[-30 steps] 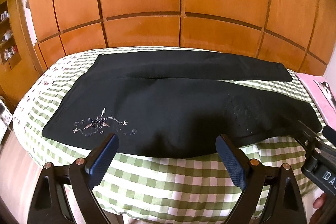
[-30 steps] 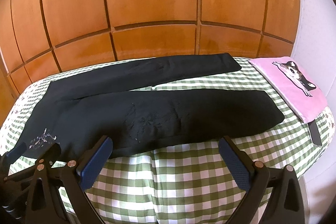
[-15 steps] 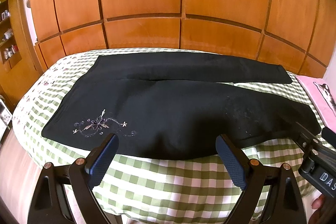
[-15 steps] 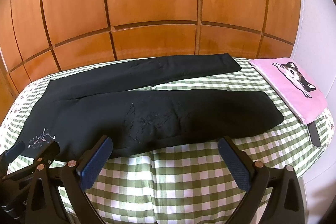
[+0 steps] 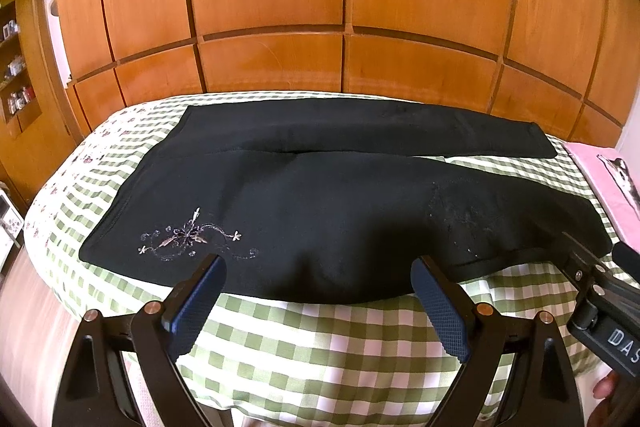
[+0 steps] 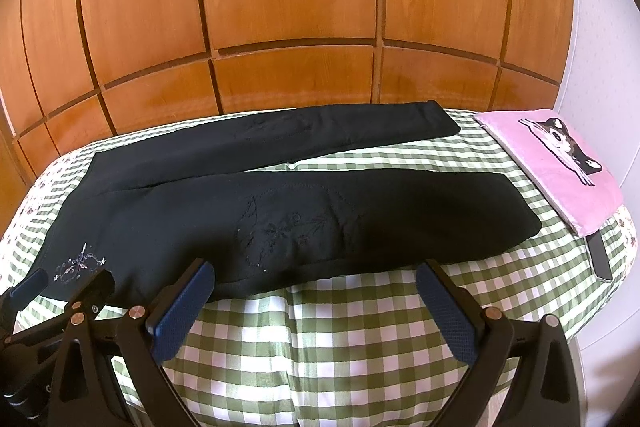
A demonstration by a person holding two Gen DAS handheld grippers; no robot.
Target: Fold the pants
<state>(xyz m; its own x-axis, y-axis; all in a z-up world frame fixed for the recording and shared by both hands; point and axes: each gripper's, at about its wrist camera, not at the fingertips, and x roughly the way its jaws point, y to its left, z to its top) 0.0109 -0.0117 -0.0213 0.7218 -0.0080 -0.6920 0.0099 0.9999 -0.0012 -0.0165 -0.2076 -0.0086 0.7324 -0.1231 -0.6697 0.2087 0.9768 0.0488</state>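
Two grippers, left (image 5: 318, 301) and right (image 6: 314, 301), both spread wide and empty, have crept nearer the black pants (image 6: 280, 219) ahead; fold not begun.

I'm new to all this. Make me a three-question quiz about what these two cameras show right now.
1. True or false: the black pants lie spread on the checked bedcover with the two legs apart.
2. Which pant leg carries the pale floral stitching near the waist: the one nearer the cameras, or the one nearer the wooden wall?
3. Multiple choice: the left gripper and right gripper are A) both clamped on cloth, B) both with jaws apart and holding nothing, C) one clamped, one empty.

Key: 1 true; 2 the nearer leg; 3 B.
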